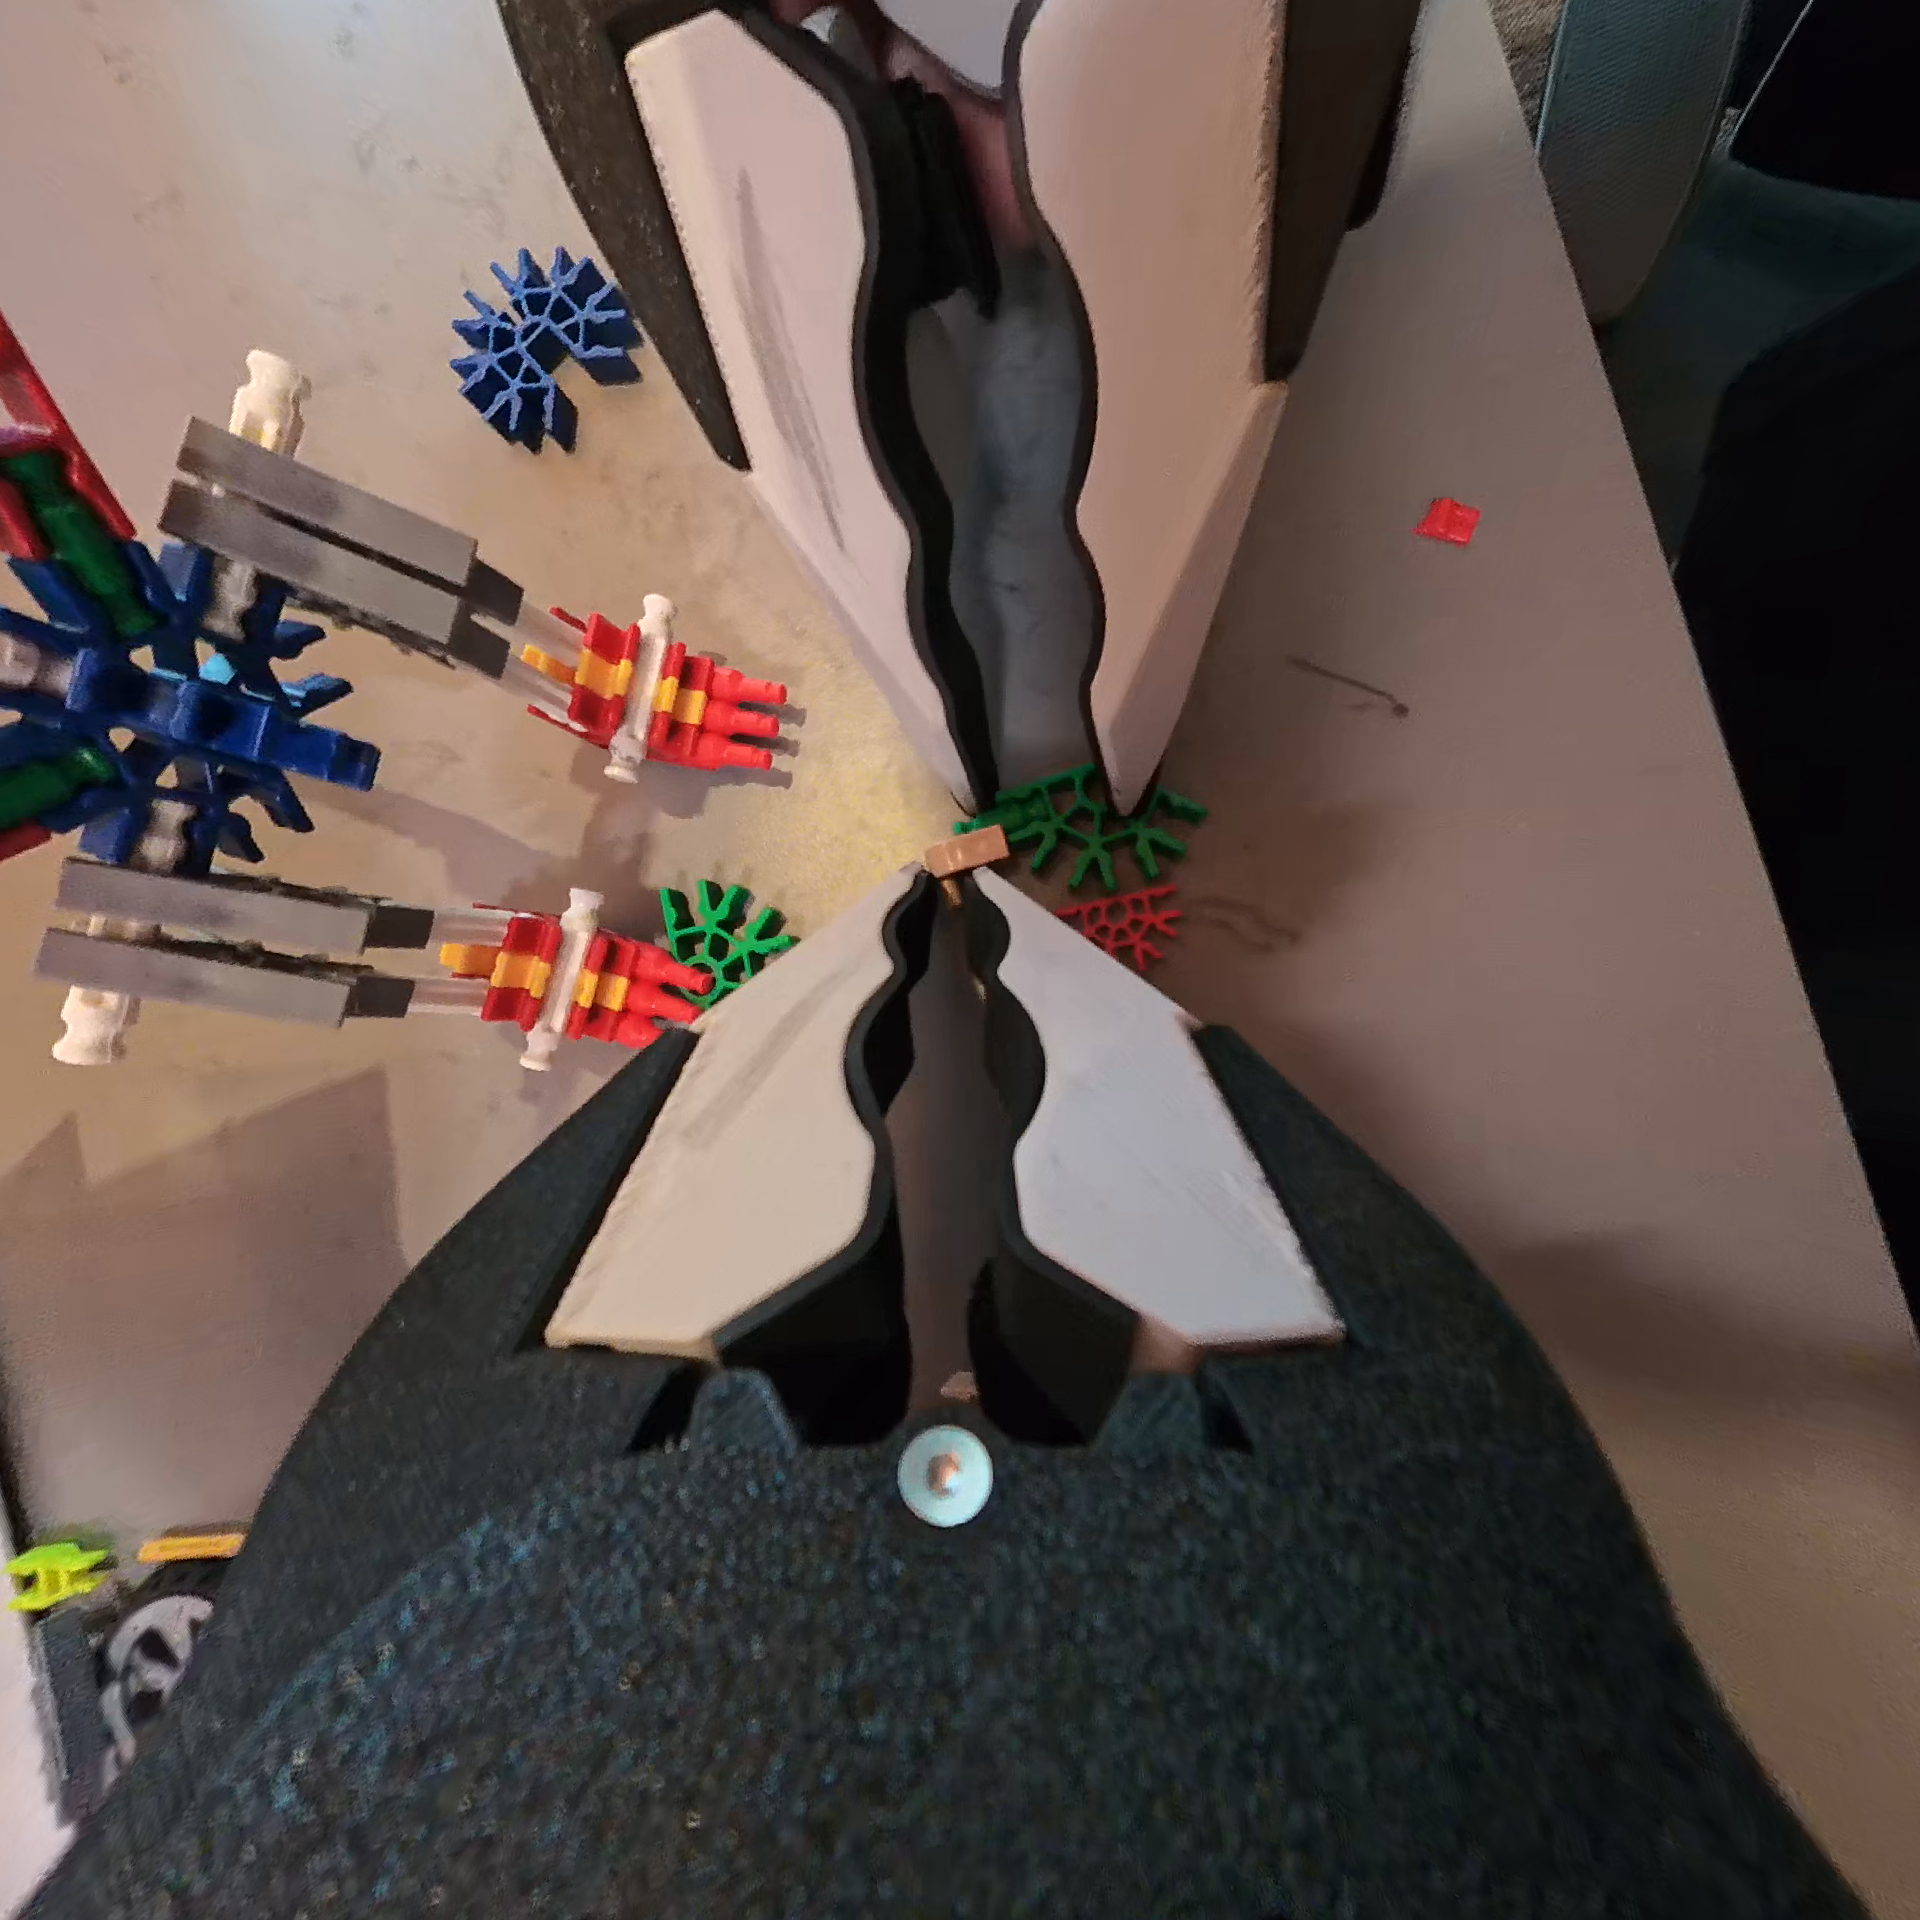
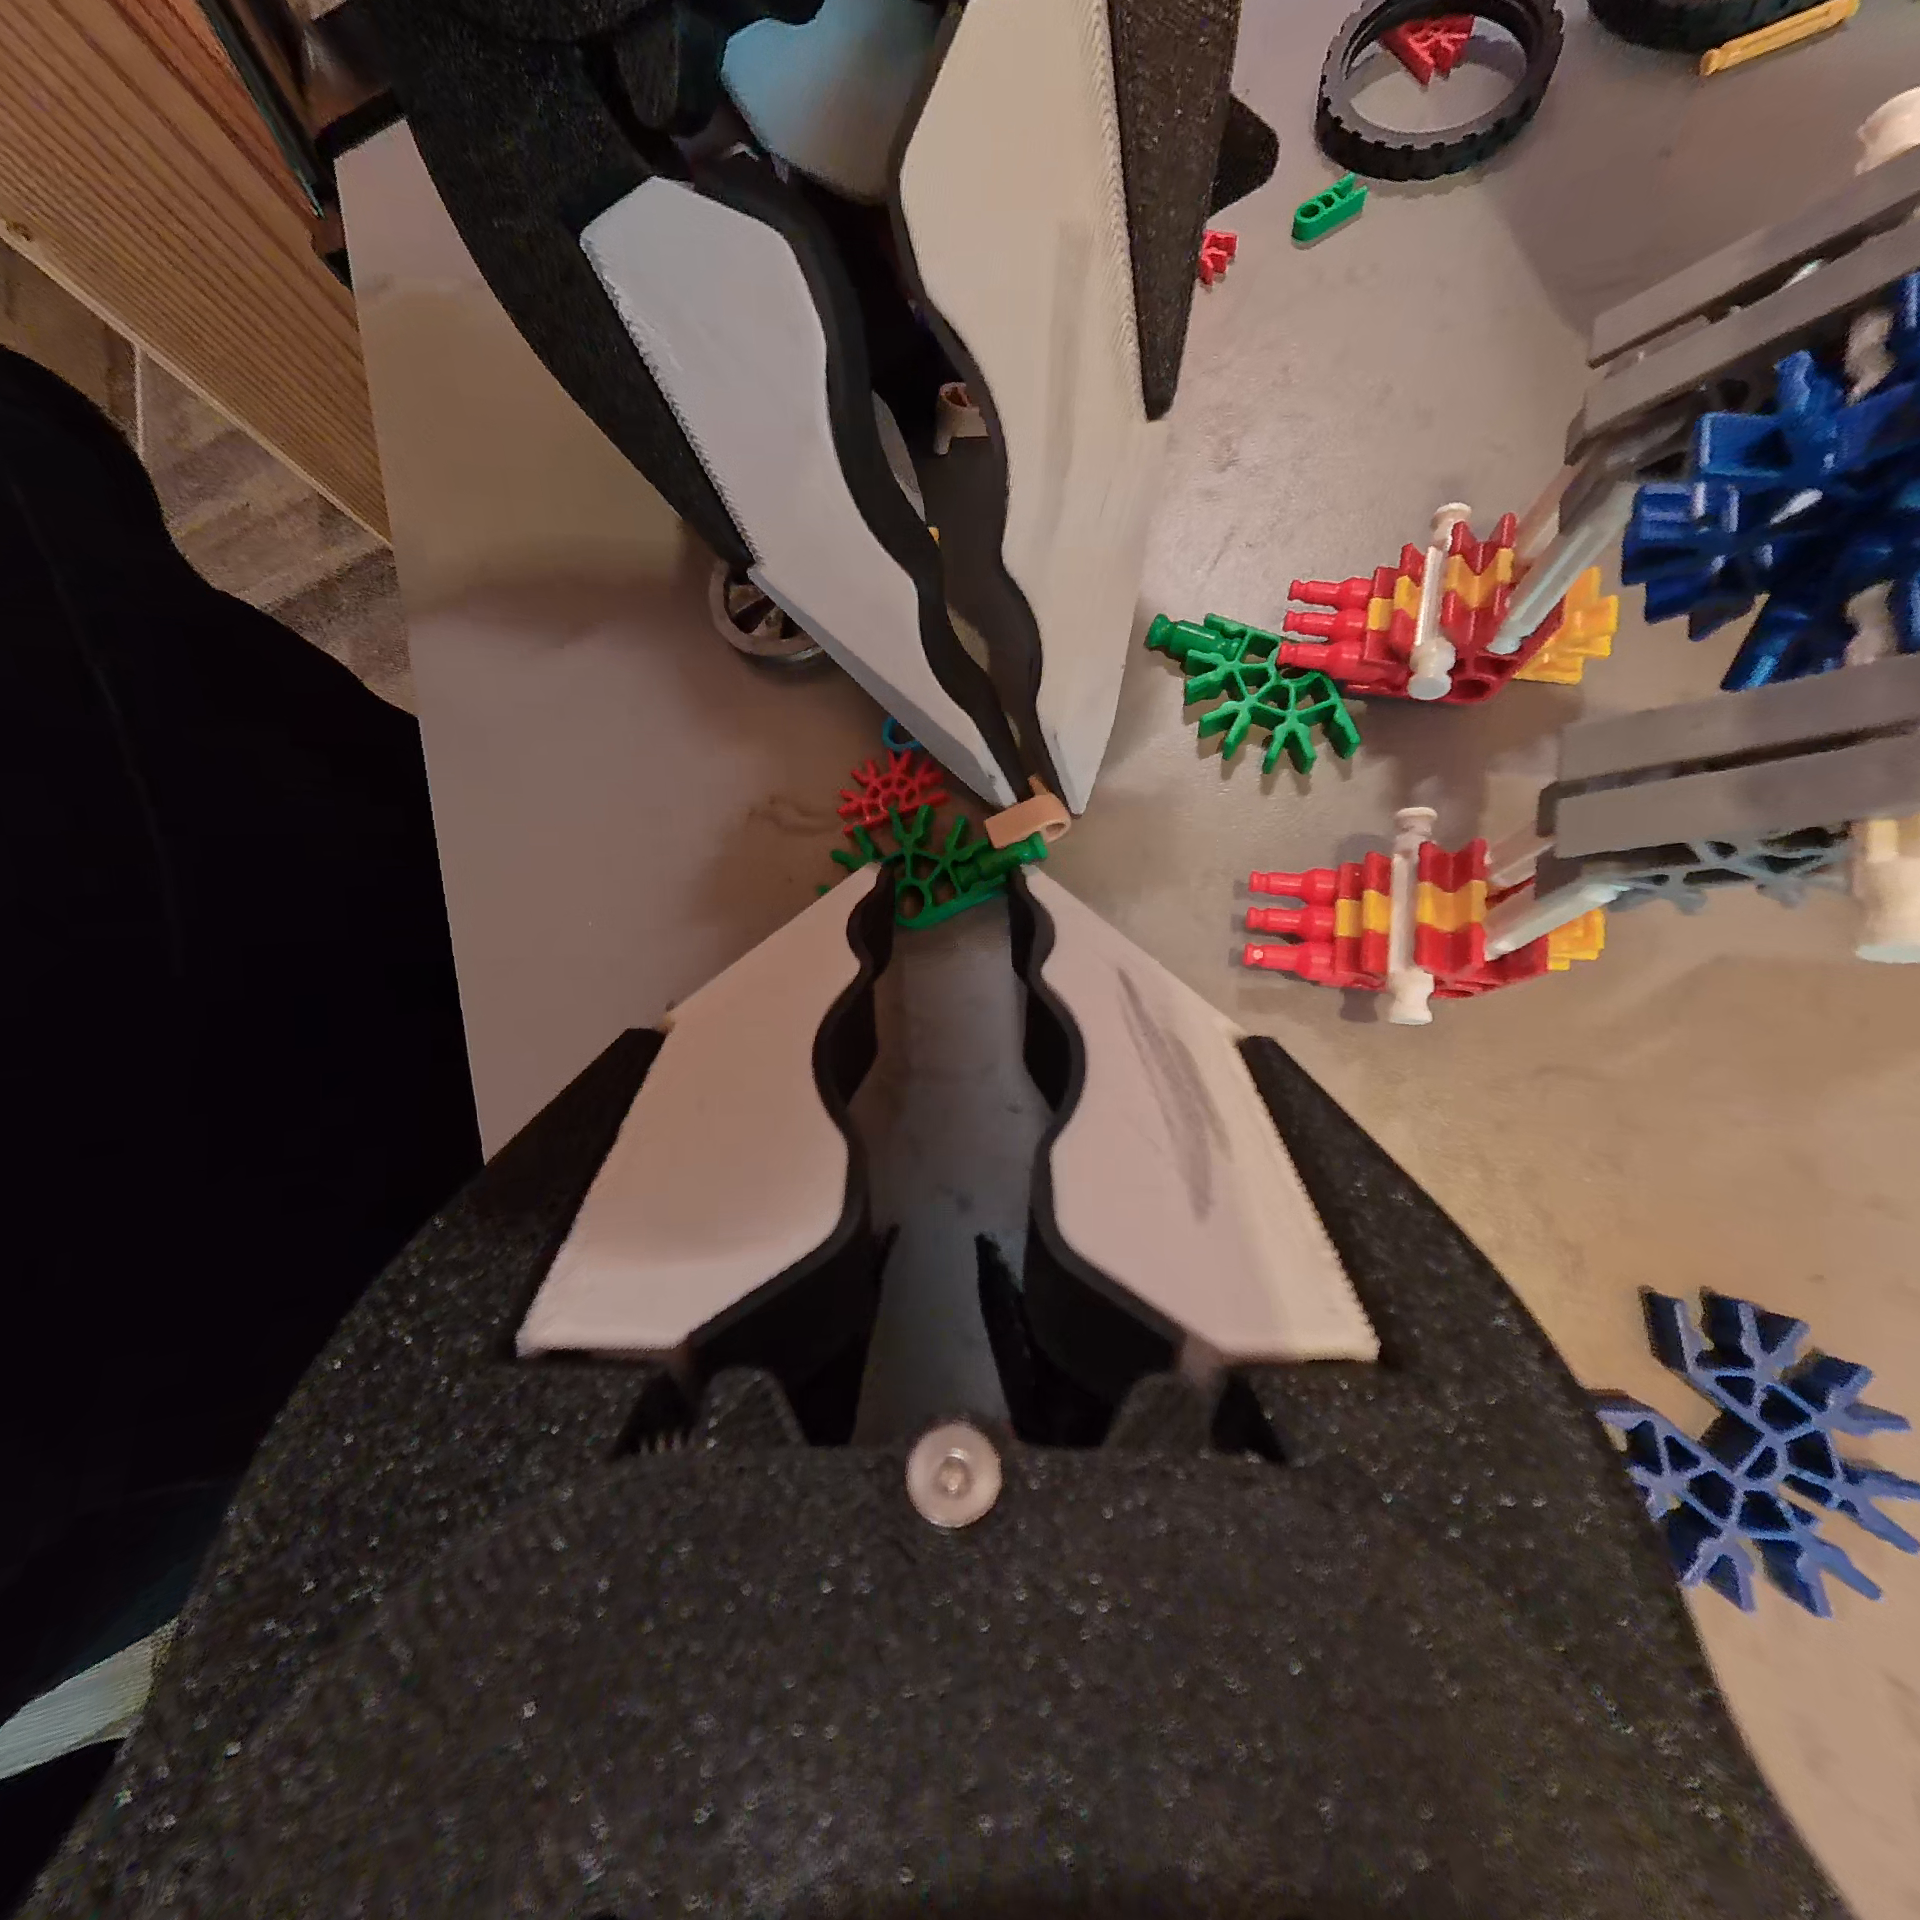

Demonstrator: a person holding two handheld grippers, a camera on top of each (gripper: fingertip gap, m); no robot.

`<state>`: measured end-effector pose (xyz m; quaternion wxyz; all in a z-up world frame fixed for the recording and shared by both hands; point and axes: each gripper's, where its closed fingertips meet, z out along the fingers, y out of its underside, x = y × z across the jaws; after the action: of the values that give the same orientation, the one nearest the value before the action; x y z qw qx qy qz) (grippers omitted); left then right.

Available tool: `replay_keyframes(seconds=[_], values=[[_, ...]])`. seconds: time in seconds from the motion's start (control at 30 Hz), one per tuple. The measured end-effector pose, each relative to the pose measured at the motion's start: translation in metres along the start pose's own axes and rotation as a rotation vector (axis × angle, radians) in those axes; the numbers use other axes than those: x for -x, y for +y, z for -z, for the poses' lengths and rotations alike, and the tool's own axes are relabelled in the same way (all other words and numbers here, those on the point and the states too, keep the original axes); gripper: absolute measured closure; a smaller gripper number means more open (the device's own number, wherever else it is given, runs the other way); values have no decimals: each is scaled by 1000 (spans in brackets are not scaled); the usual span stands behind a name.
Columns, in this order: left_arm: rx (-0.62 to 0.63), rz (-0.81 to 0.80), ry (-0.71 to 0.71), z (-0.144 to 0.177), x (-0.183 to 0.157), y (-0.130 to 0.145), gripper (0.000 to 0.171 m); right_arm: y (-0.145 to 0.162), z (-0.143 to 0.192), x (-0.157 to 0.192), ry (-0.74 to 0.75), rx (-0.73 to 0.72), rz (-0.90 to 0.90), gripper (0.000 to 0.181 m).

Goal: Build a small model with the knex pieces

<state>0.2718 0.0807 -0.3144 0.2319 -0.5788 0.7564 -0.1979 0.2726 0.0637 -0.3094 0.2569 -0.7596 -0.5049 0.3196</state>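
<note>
Left gripper (image 1: 948,883): fingers pinched nearly together on a small tan connector (image 1: 968,854), held at the very tips. In the right wrist view the same tan piece (image 2: 1027,826) is seen clamped between the far gripper's tips.

Right gripper (image 2: 951,894): jaws set a narrow gap apart, closed around a green snowflake connector (image 2: 930,868) with a short green rod stuck in it. Firm grip or just contact cannot be told. The rod end is pointed at the tan connector, touching or just short of it.

Both tool tips are met tip to tip near the table (image 1: 1351,1039) edge, above the surface. A small red connector (image 1: 1122,920) is lying just beside them on the table.

Further in from the edge, two red-and-yellow rod clusters (image 1: 665,691) (image 1: 582,977) are seen, each crossed by a white rod and joined to grey bars. A second green connector (image 1: 722,940) is touching the nearer cluster. A big blue hub assembly (image 1: 177,717) is attached behind the bars. A loose blue snowflake connector (image 1: 545,348) is lying apart, and a small red square piece (image 1: 1447,520) close to the table edge. A black tyre ring (image 2: 1439,88) is seen at the far side.
</note>
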Motion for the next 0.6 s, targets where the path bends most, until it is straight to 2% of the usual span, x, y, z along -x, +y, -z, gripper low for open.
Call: replay_keyframes(seconds=[0.6], values=[[12,38,-125,0,-1,-2,171,-3,-2,-3,40,-8,8,170]])
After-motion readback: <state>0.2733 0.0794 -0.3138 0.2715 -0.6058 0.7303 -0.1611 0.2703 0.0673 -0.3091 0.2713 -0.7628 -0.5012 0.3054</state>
